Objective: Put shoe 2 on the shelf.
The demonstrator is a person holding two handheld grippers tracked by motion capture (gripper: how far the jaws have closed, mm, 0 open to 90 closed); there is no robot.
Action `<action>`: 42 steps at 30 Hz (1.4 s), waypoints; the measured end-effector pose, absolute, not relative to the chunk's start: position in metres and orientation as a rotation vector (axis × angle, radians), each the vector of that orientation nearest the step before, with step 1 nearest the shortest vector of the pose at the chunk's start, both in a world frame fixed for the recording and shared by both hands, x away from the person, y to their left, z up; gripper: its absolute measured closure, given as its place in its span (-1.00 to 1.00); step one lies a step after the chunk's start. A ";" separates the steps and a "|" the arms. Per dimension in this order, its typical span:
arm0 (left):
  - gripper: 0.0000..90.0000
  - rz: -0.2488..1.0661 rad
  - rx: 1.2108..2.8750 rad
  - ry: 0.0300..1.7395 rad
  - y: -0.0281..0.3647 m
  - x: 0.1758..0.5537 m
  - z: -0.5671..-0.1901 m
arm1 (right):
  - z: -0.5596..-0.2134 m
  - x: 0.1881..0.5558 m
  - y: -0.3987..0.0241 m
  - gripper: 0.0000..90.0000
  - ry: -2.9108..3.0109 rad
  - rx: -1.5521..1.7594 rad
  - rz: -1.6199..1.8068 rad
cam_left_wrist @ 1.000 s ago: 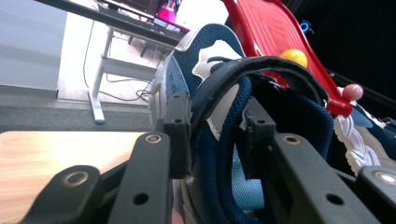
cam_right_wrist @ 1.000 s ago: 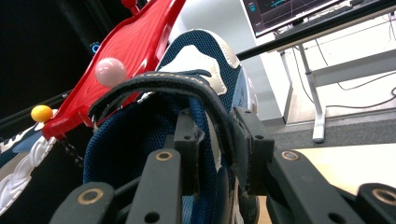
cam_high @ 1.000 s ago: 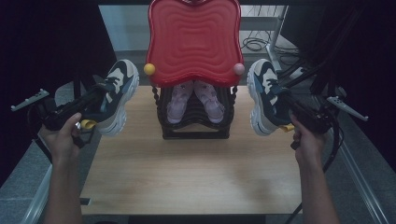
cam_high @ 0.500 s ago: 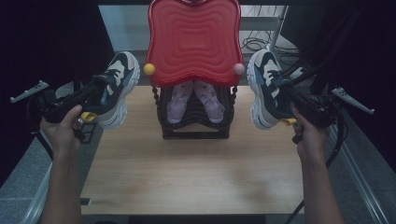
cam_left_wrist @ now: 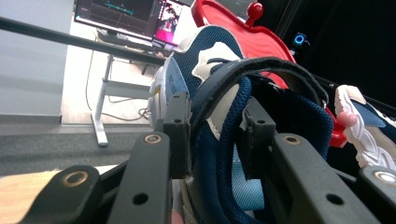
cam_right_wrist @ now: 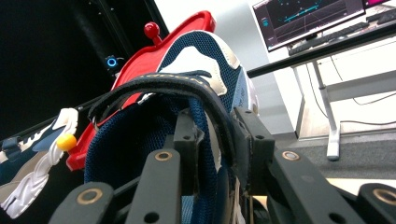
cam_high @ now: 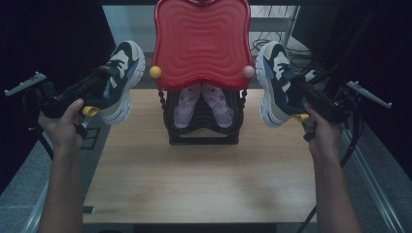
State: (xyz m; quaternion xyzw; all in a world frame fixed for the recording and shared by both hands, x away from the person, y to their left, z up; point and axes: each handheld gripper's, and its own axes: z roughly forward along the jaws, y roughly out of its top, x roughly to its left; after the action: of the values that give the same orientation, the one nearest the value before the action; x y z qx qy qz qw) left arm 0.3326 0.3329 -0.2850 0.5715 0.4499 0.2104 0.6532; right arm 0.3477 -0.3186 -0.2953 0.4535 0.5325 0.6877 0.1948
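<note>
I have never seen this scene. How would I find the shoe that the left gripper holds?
Start at the big red tray on top of the black rack at the far side of the table. Left of it, a navy and white sneaker hangs in the air, clamped at its collar by the left gripper. Unlike the pink shoes in the rack, it is dark blue.

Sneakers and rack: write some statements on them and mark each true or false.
1. Each gripper holds a sneaker off the table. True: left gripper grips the left sneaker, right gripper the right sneaker.
2. The jaws clamp the soles. False: they pinch the heel collars.
3. The rack stands bare. False: pink shoes sit in it.
4. The red tray tops the rack. True.
</note>
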 end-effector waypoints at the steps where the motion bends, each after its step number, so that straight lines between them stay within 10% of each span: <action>1: 0.53 0.479 1.296 1.018 0.332 0.333 -0.283 | -0.293 0.348 -0.318 0.60 1.493 1.266 1.925; 42: 0.53 0.496 1.378 0.912 0.223 0.394 -0.169 | -0.175 0.397 -0.220 0.59 1.657 1.124 1.875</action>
State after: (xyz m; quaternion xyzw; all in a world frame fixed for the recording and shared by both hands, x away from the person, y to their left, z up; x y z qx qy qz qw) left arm 0.3943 0.2233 -0.1693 0.6065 0.4015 0.2183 0.6506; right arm 0.3973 -0.2197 -0.1749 0.4015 0.5921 0.6701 0.1978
